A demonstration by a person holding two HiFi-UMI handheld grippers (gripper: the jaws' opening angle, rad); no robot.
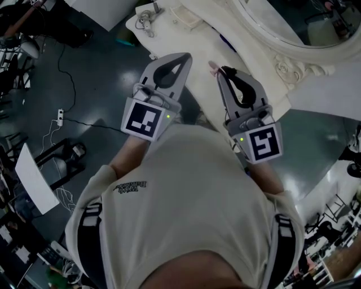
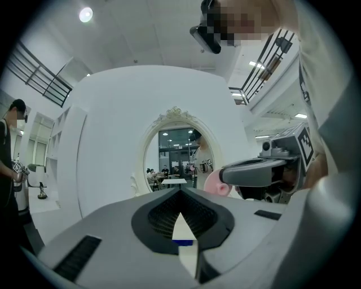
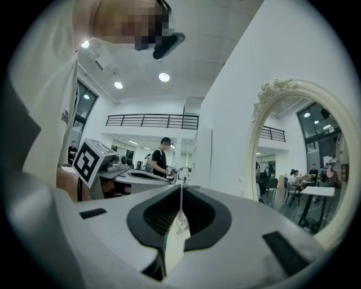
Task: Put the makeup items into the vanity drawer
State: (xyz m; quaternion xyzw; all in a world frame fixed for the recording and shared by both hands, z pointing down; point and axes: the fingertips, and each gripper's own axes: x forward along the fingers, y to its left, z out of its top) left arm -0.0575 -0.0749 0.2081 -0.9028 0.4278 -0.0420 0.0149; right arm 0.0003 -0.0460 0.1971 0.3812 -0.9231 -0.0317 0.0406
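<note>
I hold both grippers up in front of my chest, tips toward the white vanity table [image 1: 194, 59]. My left gripper [image 1: 185, 56] is shut with nothing between its jaws; in its own view the tips meet [image 2: 180, 191] in front of the oval vanity mirror [image 2: 177, 152]. My right gripper [image 1: 220, 72] is shut too. A small rounded pink makeup item [image 1: 213, 68] sticks out at its tip and shows as a pink blob [image 2: 215, 183] in the left gripper view. The right gripper view shows only a thin closed seam [image 3: 181, 191]. No drawer is in view.
On the vanity's far end lie a white corded item [image 1: 148, 20] and a pale box [image 1: 189, 17]. The ornate mirror frame [image 1: 293, 62] rises at the right. Cables and a power strip [image 1: 60, 117] lie on the dark floor to the left. People stand in the background room.
</note>
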